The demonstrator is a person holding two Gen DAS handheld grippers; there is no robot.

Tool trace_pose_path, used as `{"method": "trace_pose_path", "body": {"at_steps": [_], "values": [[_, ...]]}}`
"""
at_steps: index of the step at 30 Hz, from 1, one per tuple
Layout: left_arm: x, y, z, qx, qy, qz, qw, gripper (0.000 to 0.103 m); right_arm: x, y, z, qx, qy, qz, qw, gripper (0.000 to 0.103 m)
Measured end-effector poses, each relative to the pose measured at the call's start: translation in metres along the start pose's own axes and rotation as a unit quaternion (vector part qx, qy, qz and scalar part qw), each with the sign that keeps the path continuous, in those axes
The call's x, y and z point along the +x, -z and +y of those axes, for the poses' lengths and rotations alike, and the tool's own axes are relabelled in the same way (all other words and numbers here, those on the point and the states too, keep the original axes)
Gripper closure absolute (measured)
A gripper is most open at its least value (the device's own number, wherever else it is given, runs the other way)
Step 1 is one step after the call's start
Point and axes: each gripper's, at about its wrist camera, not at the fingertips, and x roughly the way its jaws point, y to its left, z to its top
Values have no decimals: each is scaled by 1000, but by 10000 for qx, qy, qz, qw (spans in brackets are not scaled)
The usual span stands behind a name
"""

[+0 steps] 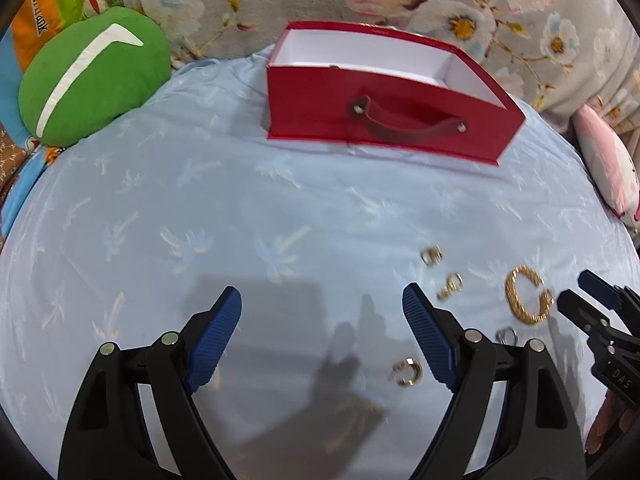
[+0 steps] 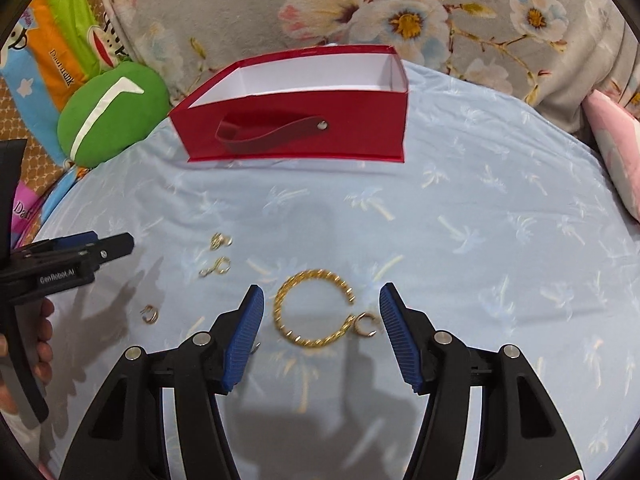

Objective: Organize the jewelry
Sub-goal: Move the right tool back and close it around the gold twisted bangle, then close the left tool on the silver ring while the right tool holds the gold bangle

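A gold twisted bangle (image 2: 310,308) lies on the light blue sheet between the open fingers of my right gripper (image 2: 322,332), with a small gold ring (image 2: 366,325) touching its open end. Several small gold rings lie to the left (image 2: 221,241) (image 2: 216,267) (image 2: 149,314). The bangle also shows in the left wrist view (image 1: 526,299). My left gripper (image 1: 322,336) is open and empty over bare sheet, with a gold ring (image 1: 407,372) near its right finger. A red open box (image 1: 384,92) with a white inside and strap handle stands farther back; it also shows in the right wrist view (image 2: 296,120).
A green round cushion (image 1: 92,76) lies at the back left. A floral grey blanket (image 2: 360,8) runs along the back. A pink pillow (image 1: 608,168) sits at the right edge. Colourful printed fabric (image 2: 52,48) is at the far left.
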Motion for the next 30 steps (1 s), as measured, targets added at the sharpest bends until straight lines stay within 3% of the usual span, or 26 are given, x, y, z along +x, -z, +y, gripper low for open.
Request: {"method": "trace_pose_path", "body": {"at_steps": [7,11,23,26,28,30], "values": [[2,23,-19,133,222,217,9994,23,8,11,7,151,-21,58,9999,43],[4,32,-28,251,268,289,9989,23,23,7,0,227,-13,182,9996,37],[8,38,-27,132,336,372,9987,23,52,-4,-2,192,-62,330,9993,35],[8,39,-27,161,340,363,9986,23,55,-4,1,84,-58,377,9992,39],[8,39,-27,175,331,355,9987,23,56,-4,4,-5,20,365,9993,49],[8,39,-28,192,319,352,9987,23,56,-4,4,-31,23,364,9993,49]]}}
